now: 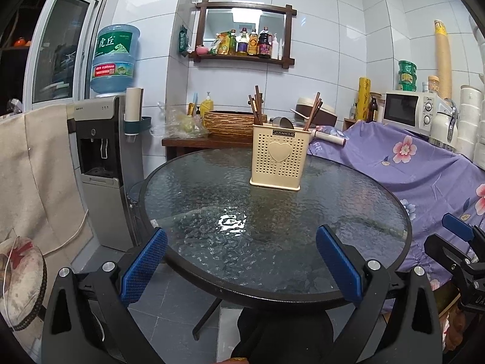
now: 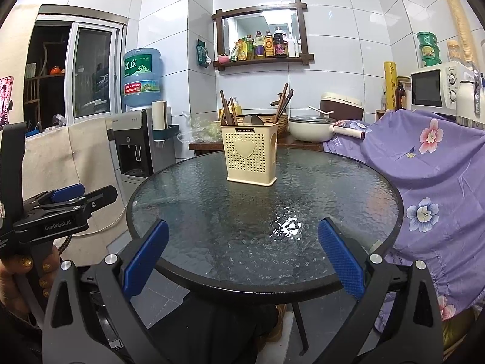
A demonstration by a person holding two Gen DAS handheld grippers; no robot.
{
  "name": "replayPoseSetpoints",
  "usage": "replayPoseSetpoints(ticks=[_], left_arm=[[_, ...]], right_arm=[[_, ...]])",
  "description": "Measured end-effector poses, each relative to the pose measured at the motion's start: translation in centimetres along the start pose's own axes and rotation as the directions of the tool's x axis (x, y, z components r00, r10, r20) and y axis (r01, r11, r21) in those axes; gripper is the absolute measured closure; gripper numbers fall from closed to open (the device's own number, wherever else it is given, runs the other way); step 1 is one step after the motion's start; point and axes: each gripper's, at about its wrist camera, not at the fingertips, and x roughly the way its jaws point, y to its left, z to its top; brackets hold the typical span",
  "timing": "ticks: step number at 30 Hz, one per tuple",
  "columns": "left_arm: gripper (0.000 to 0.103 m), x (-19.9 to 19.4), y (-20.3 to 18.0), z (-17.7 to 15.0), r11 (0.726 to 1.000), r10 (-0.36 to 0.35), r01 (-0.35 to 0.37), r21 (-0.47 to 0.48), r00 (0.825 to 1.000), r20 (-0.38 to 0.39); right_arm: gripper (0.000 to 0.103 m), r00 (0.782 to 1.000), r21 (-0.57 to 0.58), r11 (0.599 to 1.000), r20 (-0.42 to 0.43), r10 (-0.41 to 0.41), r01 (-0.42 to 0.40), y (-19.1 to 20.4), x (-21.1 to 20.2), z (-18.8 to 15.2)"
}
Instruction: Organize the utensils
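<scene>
A cream perforated utensil holder (image 1: 279, 159) (image 2: 251, 154) with a heart on its front stands upright at the far side of the round glass table (image 1: 212, 212) (image 2: 212, 212). Brown chopsticks (image 1: 257, 104) (image 2: 228, 109) lean out of its left and right ends, and a metal spoon bowl (image 1: 286, 122) (image 2: 253, 119) shows in its middle. My left gripper (image 1: 241, 262) is open over the table's near edge, nothing between its blue pads. My right gripper (image 2: 244, 256) is open too, also holding nothing, well short of the holder.
A water dispenser (image 1: 103, 163) (image 2: 136, 148) stands left of the table. A purple flowered cloth (image 1: 424, 176) (image 2: 430, 166) covers furniture on the right, with a microwave (image 1: 409, 110) (image 2: 436, 86) behind. A side table behind carries a woven basket (image 1: 230, 123) and a white pan (image 2: 312, 127).
</scene>
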Motion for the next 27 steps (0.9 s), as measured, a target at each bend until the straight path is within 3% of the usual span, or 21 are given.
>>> replayPoseSetpoints(ticks=[27], left_arm=[[0.006, 0.18, -0.38, -0.09, 1.0, 0.006, -0.006, 0.02, 1.0, -0.009]], right_arm=[[0.006, 1.0, -0.005, 1.0, -0.004, 0.0, 0.0, 0.05, 0.19, 0.1]])
